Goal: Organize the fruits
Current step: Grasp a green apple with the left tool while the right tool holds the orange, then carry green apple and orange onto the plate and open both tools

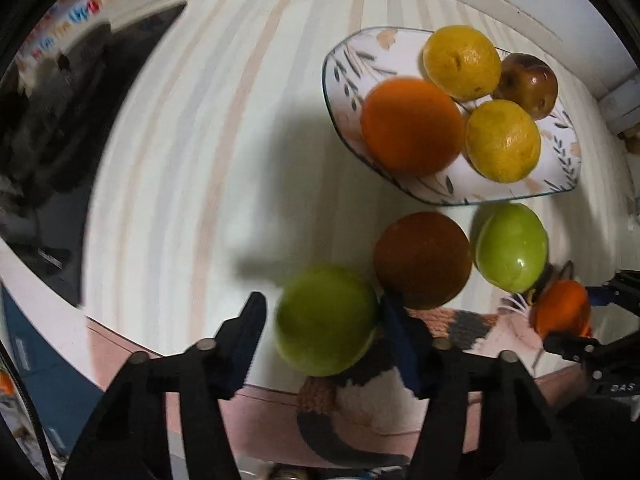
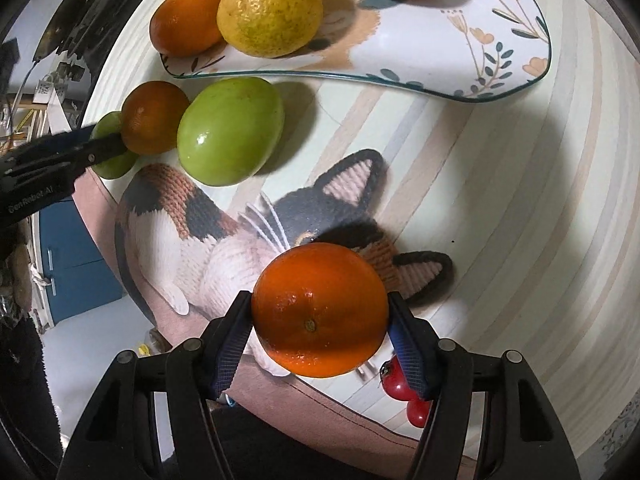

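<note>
Four fruits (image 1: 412, 126) on the plate (image 1: 344, 64); three fruits (image 1: 424, 260) beside it.

A round bench (image 2: 520, 208) topped in pale wood stripes of cream, beige and grey is seen, edged in pink. A blue cabinet (image 2: 76, 256) is glimpsed beyond the bench. Hard shadows are cast by overhead light.
</note>
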A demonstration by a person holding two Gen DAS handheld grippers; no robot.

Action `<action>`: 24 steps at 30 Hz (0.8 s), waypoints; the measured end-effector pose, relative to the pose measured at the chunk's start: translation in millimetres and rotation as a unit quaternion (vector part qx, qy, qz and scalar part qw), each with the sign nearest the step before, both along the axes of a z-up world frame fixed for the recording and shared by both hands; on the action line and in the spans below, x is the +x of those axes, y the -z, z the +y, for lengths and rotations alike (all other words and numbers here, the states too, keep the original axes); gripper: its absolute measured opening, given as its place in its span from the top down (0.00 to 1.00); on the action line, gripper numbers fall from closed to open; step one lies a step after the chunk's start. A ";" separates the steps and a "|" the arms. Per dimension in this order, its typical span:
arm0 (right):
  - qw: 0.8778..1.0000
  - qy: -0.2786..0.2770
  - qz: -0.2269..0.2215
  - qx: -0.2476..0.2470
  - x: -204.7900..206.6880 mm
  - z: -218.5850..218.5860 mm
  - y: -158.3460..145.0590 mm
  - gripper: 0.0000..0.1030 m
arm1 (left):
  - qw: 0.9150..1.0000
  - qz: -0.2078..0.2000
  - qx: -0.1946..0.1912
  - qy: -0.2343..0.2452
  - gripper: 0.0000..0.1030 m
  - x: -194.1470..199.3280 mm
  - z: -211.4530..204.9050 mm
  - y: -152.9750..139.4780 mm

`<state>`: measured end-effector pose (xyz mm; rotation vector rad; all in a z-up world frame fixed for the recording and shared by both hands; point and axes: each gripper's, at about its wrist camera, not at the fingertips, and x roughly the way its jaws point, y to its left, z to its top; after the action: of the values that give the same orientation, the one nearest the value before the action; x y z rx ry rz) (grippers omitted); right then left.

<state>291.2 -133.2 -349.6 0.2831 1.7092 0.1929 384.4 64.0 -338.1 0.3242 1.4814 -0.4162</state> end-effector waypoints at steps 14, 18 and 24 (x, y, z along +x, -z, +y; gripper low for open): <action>0.999 -0.016 -0.025 -0.025 -1.8 0.5 3.4 0.34 | 0.998 -0.012 -0.019 -0.063 0.48 -27.6 11.0 3.1; 1.000 -0.007 -0.019 -0.015 -4.6 -11.8 7.8 0.33 | 0.996 -0.005 -0.034 -0.084 0.48 -58.5 -4.0 1.3; 1.000 0.000 -0.012 0.002 -9.7 -19.2 9.9 0.33 | 0.994 -0.011 -0.022 -0.107 0.48 -79.3 -18.3 9.3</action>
<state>281.4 -152.4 -359.5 0.2825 1.6852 0.1986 305.1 45.7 -347.4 0.1316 1.4654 -0.2723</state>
